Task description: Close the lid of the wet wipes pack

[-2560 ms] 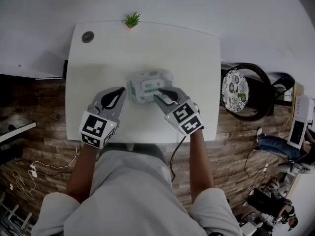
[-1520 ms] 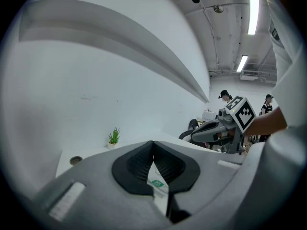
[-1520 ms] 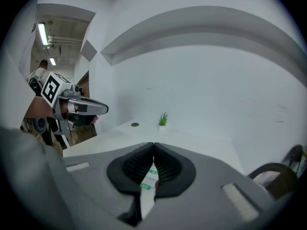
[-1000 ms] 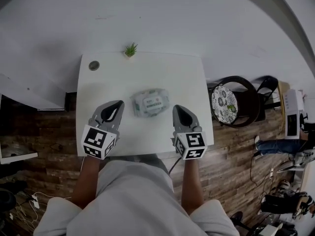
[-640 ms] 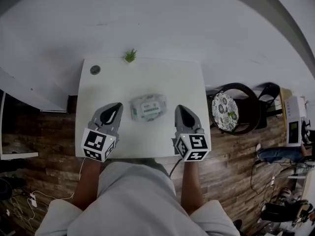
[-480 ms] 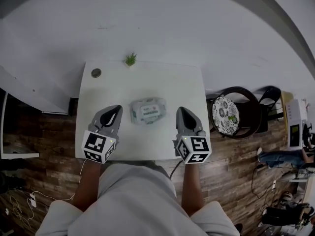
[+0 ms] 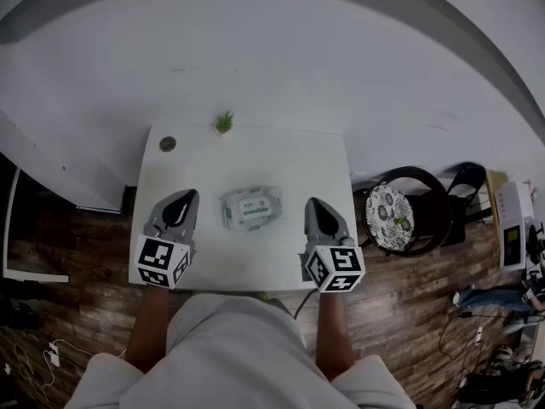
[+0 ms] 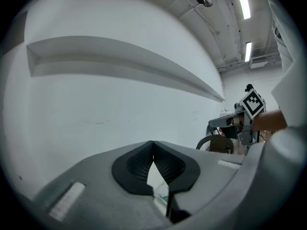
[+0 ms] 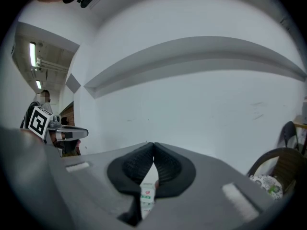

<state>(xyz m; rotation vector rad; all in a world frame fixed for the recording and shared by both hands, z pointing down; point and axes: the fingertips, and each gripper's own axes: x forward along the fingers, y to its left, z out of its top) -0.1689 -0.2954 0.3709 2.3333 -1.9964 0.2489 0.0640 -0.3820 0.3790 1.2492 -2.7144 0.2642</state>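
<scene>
**A:** How many things are on the white table (image 7: 255,156)?

**B:** Three. From the left there's one small round disc (image 7: 168,144) at the far left corner. Then one little green plant (image 7: 224,123) at the far edge. Then one wet wipes pack (image 7: 250,209) near the middle, its lid lying flat on top.

**A:** And the grippers?

**B:** Two. The left gripper (image 7: 182,198) hangs just left of the pack, apart from it, jaws pressed together at the tips with nothing in them. The right gripper (image 7: 314,204) is just right of the pack, also apart, likewise closed tip to tip and empty.

**A:** Anything beyond the table?

**B:** One dark round chair (image 7: 426,207) with one patterned cushion (image 7: 387,211), on the wood floor (image 7: 85,262) to the right.
</scene>
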